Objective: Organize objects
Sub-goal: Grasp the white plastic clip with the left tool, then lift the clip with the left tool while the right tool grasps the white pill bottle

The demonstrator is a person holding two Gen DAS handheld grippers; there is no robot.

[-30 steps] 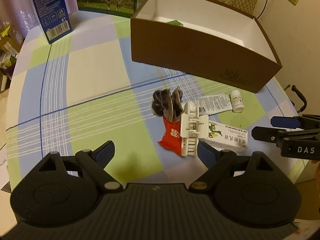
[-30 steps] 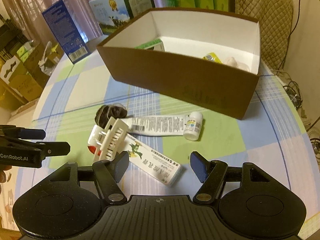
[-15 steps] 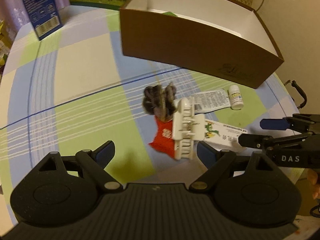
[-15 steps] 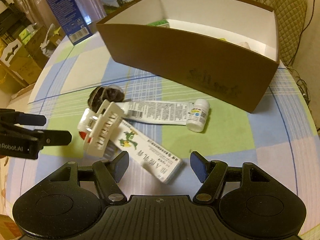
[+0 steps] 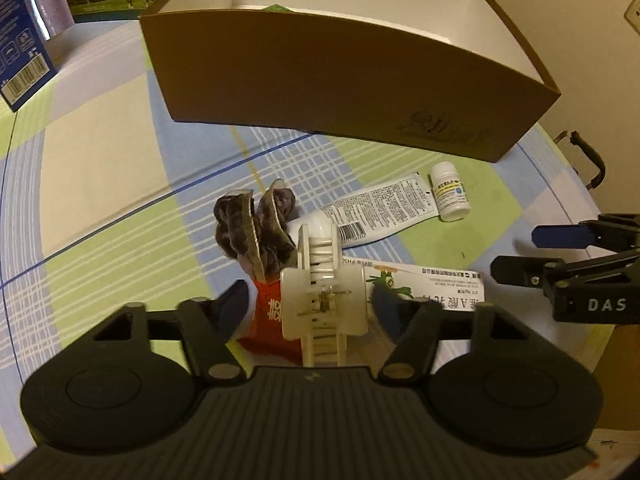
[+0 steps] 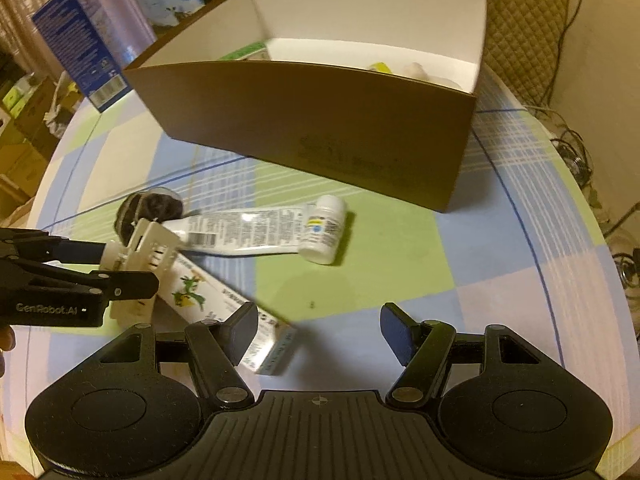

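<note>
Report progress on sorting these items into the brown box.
Partly done: the brown box already holds a green pack and other small things. In hand: the left gripper is open with its fingers either side of the cream hair claw, not shut on it. The right gripper is open and empty. Left on the table: tube, pill bottle, long carton, dark scrunchie, red pouch.
</note>
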